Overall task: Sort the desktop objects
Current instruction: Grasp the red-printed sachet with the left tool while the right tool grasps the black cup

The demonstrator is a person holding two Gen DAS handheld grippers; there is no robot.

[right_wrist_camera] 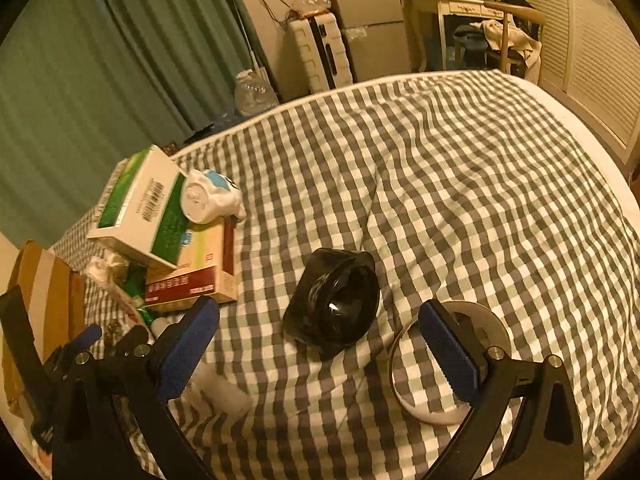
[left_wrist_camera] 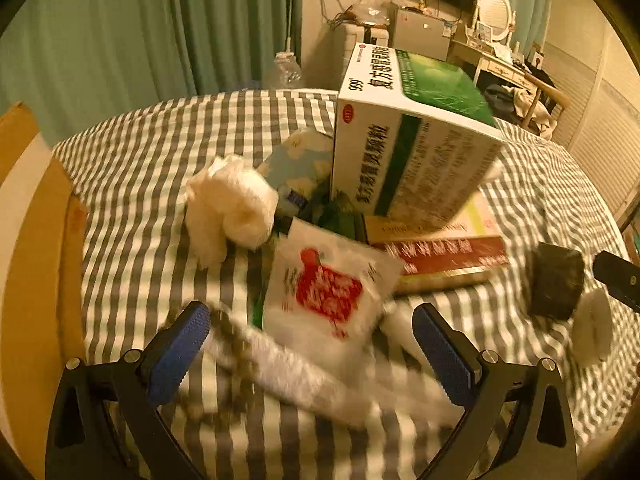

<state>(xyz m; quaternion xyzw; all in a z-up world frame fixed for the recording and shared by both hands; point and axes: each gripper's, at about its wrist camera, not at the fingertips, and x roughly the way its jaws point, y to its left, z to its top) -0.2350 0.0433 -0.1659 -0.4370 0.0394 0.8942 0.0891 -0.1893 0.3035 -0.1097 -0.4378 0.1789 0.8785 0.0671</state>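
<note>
Sorting looked barely begun: boxes (left_wrist_camera: 412, 152) and packets (left_wrist_camera: 332, 292) lay heaped mid-frame, while left gripper (left_wrist_camera: 312, 344) and right gripper (right_wrist_camera: 320, 344) hung spread wide, holding nothing

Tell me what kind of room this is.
Probably a bedroom: the items lie on a gingham bedsheet, with green curtains behind and a dressing table with a mirror by the far wall.

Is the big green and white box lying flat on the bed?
No, the green and white box is tilted, propped on the red and gold box beneath it, not flat on the checkered bed cover.
</note>
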